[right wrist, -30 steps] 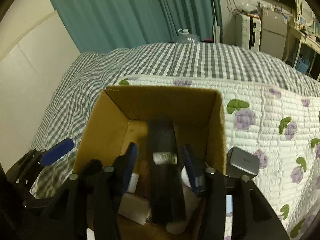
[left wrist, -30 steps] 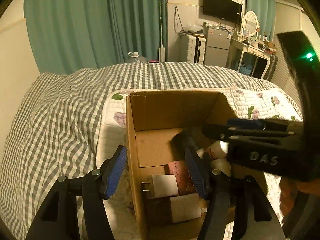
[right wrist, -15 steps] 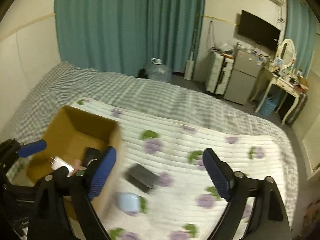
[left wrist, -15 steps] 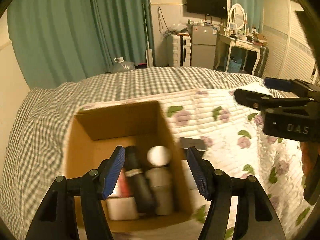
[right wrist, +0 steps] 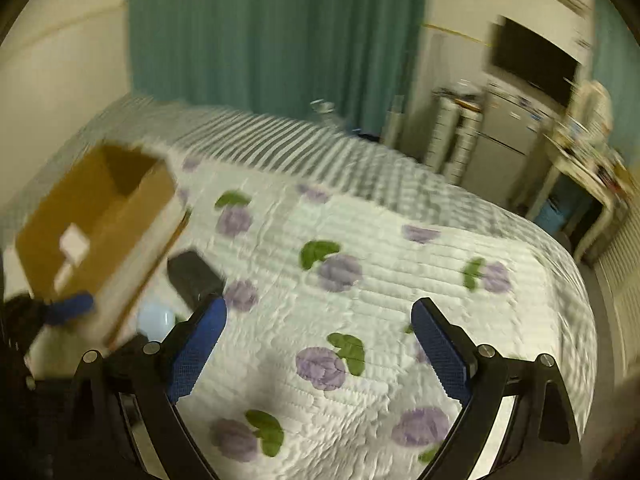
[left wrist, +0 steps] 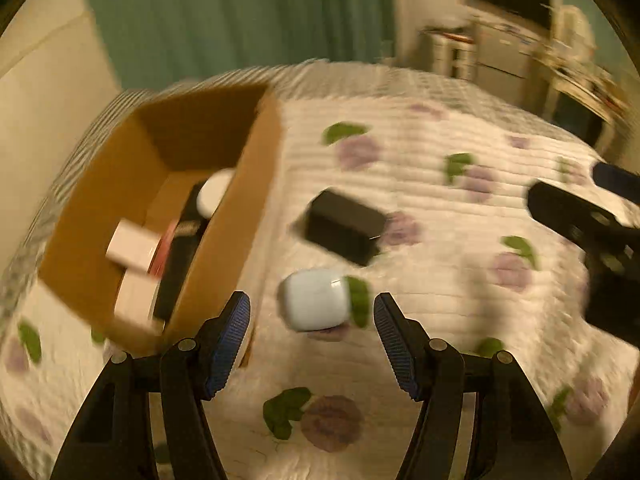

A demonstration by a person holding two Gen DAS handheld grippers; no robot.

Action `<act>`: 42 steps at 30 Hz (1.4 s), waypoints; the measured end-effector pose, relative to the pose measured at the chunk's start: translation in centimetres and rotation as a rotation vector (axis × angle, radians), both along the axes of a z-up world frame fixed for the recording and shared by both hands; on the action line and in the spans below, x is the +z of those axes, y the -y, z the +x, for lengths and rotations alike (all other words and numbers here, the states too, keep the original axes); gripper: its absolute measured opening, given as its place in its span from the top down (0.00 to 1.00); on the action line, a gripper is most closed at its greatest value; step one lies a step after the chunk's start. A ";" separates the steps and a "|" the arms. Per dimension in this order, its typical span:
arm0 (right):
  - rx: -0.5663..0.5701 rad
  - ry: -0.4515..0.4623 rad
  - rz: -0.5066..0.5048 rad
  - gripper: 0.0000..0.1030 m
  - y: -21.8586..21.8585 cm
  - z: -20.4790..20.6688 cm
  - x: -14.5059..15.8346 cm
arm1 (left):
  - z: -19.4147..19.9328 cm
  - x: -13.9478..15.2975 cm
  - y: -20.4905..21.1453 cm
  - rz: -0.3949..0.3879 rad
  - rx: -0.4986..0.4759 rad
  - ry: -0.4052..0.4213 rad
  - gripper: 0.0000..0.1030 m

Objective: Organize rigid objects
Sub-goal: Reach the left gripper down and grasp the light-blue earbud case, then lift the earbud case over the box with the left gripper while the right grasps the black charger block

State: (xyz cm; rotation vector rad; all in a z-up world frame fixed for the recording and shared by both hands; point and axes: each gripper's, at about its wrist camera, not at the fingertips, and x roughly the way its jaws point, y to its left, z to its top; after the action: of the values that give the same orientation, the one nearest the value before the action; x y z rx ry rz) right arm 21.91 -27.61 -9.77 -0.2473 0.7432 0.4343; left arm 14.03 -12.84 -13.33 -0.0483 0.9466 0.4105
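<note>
An open cardboard box (left wrist: 224, 216) (right wrist: 120, 208) sits on the flowered quilt and holds several items, among them a white block (left wrist: 132, 246) and a dark bottle (left wrist: 180, 256). A pale blue rounded case (left wrist: 314, 300) (right wrist: 156, 320) lies on the quilt right of the box. A black rectangular block (left wrist: 344, 226) (right wrist: 194, 276) lies just beyond it. My left gripper (left wrist: 312, 320) is open and empty, with the blue case between and just ahead of its fingertips. My right gripper (right wrist: 318, 322) is open and empty over bare quilt, to the right of both objects.
The flowered quilt (right wrist: 400, 280) covers a checked bedspread (right wrist: 280, 140). Teal curtains (right wrist: 260, 32) hang behind the bed. A fridge, drawers, a TV and a dressing table (right wrist: 560, 160) stand at the right. The right gripper's body (left wrist: 600, 248) shows at the left view's right edge.
Both grippers have swung away from the box toward the right. The left one now faces the blue case. The right one has left the box and opened wide over the quilt.
</note>
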 end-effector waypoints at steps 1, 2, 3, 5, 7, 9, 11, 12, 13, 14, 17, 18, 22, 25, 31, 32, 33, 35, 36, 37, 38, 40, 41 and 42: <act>0.031 -0.010 -0.002 0.09 -0.3 0.3 -0.6 | 0.1 -0.5 -0.4 -0.011 0.027 -0.001 0.35; 0.065 -0.022 0.002 0.09 -0.6 0.9 -1.3 | 0.2 -0.9 -0.7 -0.034 0.040 0.002 0.35; 0.080 -0.028 0.005 0.09 -0.8 1.3 -1.7 | 0.4 -1.3 -0.7 -0.028 0.064 0.010 0.35; 0.099 -0.042 0.002 0.09 -1.0 2.1 -2.5 | 0.7 -1.9 -0.2 0.002 0.080 0.026 0.35; 0.113 -0.044 -0.003 0.09 -1.0 2.3 -3.1 | 1.1 -2.8 0.3 -0.032 0.056 0.024 0.35; 0.132 -0.064 -0.008 0.09 -0.8 2.4 -3.8 | 1.4 -3.8 0.7 -0.090 0.052 0.008 0.35; 0.135 -0.071 -0.015 0.09 -0.5 2.4 -4.2 | 1.7 -4.5 1.0 -0.090 0.059 -0.014 0.35; 0.137 -0.077 -0.008 0.09 -0.2 2.4 -4.5 | 1.9 -4.9 0.8 -0.080 0.074 -0.026 0.35; 0.138 -0.082 -0.006 0.09 -0.1 2.5 -4.6 | 2.1 -5.2 0.4 -0.069 0.110 -0.032 0.35; 0.136 -0.085 -0.005 0.09 0.1 2.5 -4.7 | 2.1 -5.4 -0.3 -0.074 0.151 -0.026 0.35; 0.149 -0.080 -0.003 0.09 -0.1 2.3 -4.6 | 2.1 -6.0 -3.0 -0.158 0.260 0.007 0.34; 0.155 -0.080 -0.005 0.09 -0.2 2.2 -4.6 | 2.2 -6.2 -3.4 -0.185 0.281 0.011 0.34; 0.161 -0.081 -0.014 0.09 -0.4 2.0 -4.8 | 2.5 -6.7 -3.2 -0.165 0.315 0.036 0.34; 0.152 -0.083 -0.014 0.09 -0.2 1.9 -4.8 | 2.1 -6.9 -3.1 -0.178 0.327 0.063 0.37; 0.146 -0.092 -0.015 0.09 -0.2 1.8 -5.0 | 0.7 -7.1 -2.0 -0.160 0.245 0.060 0.51; 0.145 -0.092 -0.013 0.09 -0.1 1.7 -5.0 | 0.5 -7.1 -1.9 -0.161 0.227 0.057 0.51; 0.143 -0.093 -0.010 0.09 0.0 1.7 -5.0 | 0.1 -7.1 -1.6 -0.158 0.215 0.060 0.51; 0.136 -0.096 -0.003 0.09 0.2 1.6 -4.9 | -0.6 -6.9 -1.4 -0.165 0.184 0.057 0.51; 0.134 -0.096 -0.001 0.09 0.2 1.6 -4.9 | -1.0 -6.8 -1.1 -0.159 0.165 0.053 0.51; 0.132 -0.094 0.001 0.09 0.2 1.5 -4.9 | -1.5 -6.5 -0.6 -0.151 0.139 0.049 0.51; 0.133 -0.094 0.003 0.09 0.2 1.5 -4.8 | -1.9 -6.2 -0.1 -0.141 0.108 0.047 0.51; 0.140 -0.096 0.013 0.09 0.4 1.4 -4.7 | -2.2 -5.4 1.2 -0.118 0.040 0.046 0.51; 0.140 -0.096 0.017 0.09 0.4 1.4 -4.6 | -2.2 -4.8 1.9 -0.105 -0.002 0.052 0.51; 0.137 -0.097 0.023 0.09 0.6 1.3 -4.5 | -2.1 -4.1 2.5 -0.084 -0.035 0.065 0.51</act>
State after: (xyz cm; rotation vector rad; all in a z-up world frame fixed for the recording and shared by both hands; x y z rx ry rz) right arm 23.23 -28.19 -14.31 -0.2584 0.8186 0.5880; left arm 11.96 -15.37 -17.46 -0.1206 0.8994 0.3344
